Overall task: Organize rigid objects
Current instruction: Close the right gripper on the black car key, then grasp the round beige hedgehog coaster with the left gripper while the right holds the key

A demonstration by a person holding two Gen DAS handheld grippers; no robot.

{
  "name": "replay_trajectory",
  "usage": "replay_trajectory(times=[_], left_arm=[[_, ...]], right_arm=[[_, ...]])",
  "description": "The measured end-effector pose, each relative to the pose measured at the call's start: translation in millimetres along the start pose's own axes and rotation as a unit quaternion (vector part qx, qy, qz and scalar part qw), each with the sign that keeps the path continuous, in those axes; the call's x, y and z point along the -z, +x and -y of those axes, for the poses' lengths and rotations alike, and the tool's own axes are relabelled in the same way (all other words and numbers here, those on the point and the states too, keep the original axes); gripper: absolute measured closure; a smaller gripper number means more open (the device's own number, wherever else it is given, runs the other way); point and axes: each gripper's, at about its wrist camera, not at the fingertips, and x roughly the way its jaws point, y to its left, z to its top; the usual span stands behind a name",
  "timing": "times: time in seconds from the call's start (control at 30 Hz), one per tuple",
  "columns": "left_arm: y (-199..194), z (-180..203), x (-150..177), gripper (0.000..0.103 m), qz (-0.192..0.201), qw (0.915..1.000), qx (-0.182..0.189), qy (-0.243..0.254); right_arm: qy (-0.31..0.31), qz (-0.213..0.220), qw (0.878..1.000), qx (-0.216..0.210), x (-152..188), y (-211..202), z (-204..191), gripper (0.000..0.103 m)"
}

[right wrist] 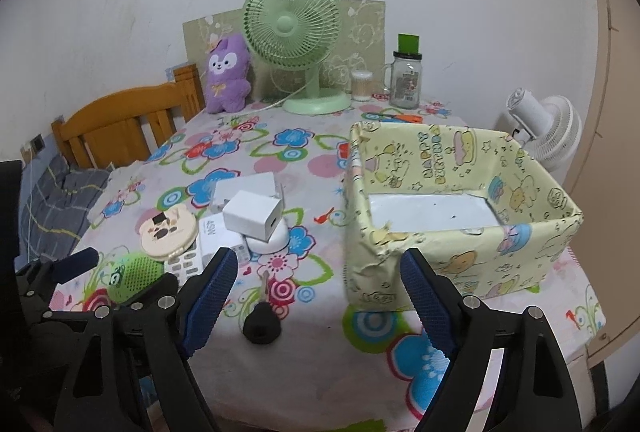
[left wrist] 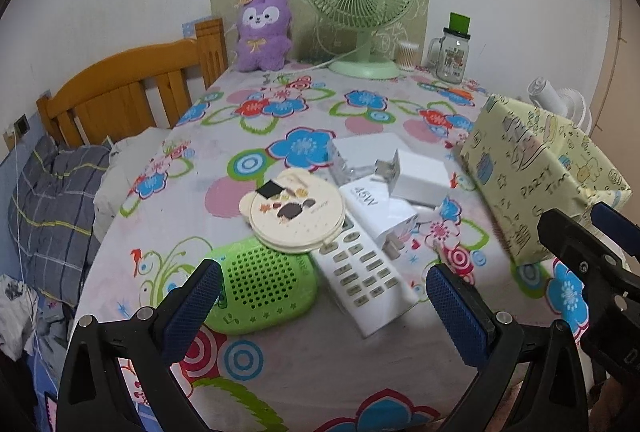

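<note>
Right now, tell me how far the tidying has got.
Nothing looks done: the paper-covered box is empty. Nothing is in hand either: the left hand-held gripper and right hand-held gripper are open. Left to sort: the green speaker, remote control, round compact, white chargers and black-headed key.

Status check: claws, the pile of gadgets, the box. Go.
Left claw open, over the green speaker and remote. Right claw open, empty, above the black key. Box empty. Nothing in the way.
</note>
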Motion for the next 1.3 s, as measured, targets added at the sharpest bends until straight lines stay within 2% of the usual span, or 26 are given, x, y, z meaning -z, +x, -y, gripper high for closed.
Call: replay_trajectory(times=[0.13,0.43,0.6,0.87,0.97,1.13,1.17,1.2,1.3], left_arm=[[6.7,-3.7,4.8,0.000,-0.009,1.0000,0.002,0.000],[19.7,-3.1,15.4,0.000,-0.025,0.9995,-0.008,0.016],[24.2,-5.0,19.1,0.000,-0.029,0.9994,-0.003,0.017],[26.6,-0.5,31.2,0.000,-0.043,0.9984,0.008,0.037],[27.3,2.8,34.5,0.001,-0.042,0.9979,-0.003,0.049],[27.5,4.9,36.3,0.000,-0.039,0.9974,-0.008,0.060],[27.6,5.1,36.3,0.000,-0.038,0.9973,-0.008,0.062],[27.8,5.0,35.9,0.000,-0.038,0.9973,-0.007,0.063],[28.2,3.5,34.8,0.000,-0.039,0.9971,-0.004,0.065]], right_arm=[[-0.004,-0.007,1.000,0.001,5.7,7.1,-8.9,0.019],[-0.005,-0.047,0.999,-0.009,18.8,30.9,-21.5,0.028],[0.000,-0.067,0.998,-0.015,22.8,43.1,-23.0,0.037],[-0.016,-0.105,0.994,-0.019,31.7,60.9,-34.3,0.043],[-0.019,-0.115,0.993,-0.019,36.3,65.5,-38.1,0.045],[-0.021,-0.127,0.992,-0.014,39.4,69.7,-40.6,0.057],[-0.023,-0.126,0.992,-0.013,39.7,69.8,-41.9,0.061],[-0.025,-0.126,0.992,-0.013,39.3,69.4,-42.8,0.070],[-0.030,-0.126,0.992,-0.009,38.8,70.0,-44.7,0.070]])
